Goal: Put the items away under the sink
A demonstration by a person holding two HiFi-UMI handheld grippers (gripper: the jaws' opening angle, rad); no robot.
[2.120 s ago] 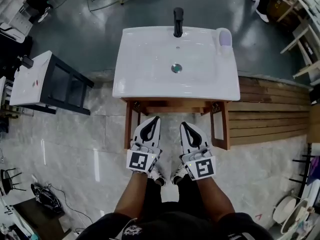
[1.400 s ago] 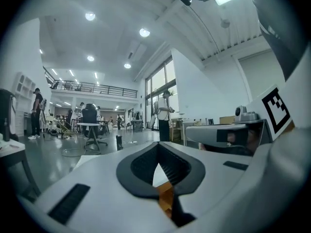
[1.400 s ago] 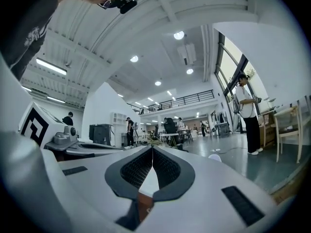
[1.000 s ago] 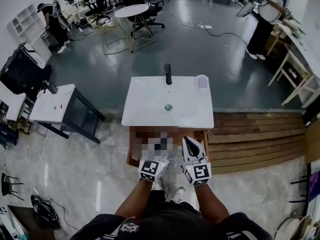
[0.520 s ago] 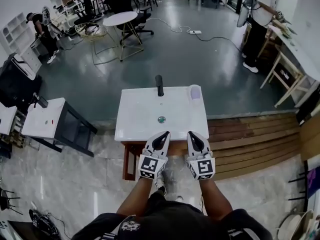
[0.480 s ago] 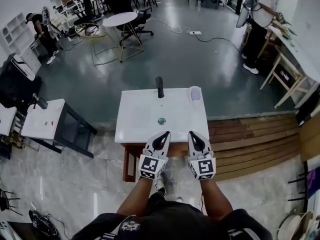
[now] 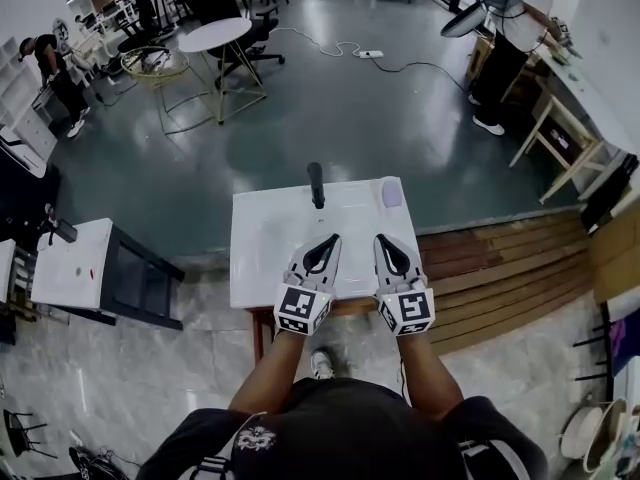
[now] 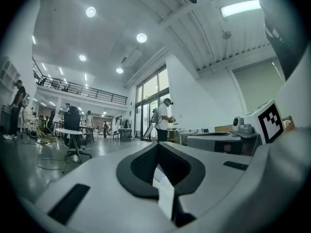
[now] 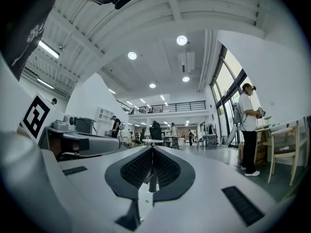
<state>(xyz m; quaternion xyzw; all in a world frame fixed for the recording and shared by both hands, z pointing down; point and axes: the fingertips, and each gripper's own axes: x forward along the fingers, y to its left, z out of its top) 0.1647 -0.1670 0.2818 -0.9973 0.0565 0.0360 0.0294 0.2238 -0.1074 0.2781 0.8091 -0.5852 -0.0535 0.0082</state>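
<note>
Both grippers hover level, side by side, over the near edge of the white sink (image 7: 265, 258). The left gripper (image 7: 330, 238) has its jaws pressed together on nothing, and the right gripper (image 7: 383, 238) does too. A black faucet (image 7: 316, 183) stands at the far rim. The basin hides the space beneath it. Pale tiles (image 7: 150, 368) surround the stand, with wooden planks (image 7: 500, 268) to the right. Grey floor (image 7: 350, 98) and a round table (image 7: 220, 36) lie beyond.

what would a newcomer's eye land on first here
The white sink with its black faucet stands in the middle of the head view, alone on the open floor. Over its near edge hover the left gripper and the right gripper, side by side, both shut and empty.
</note>
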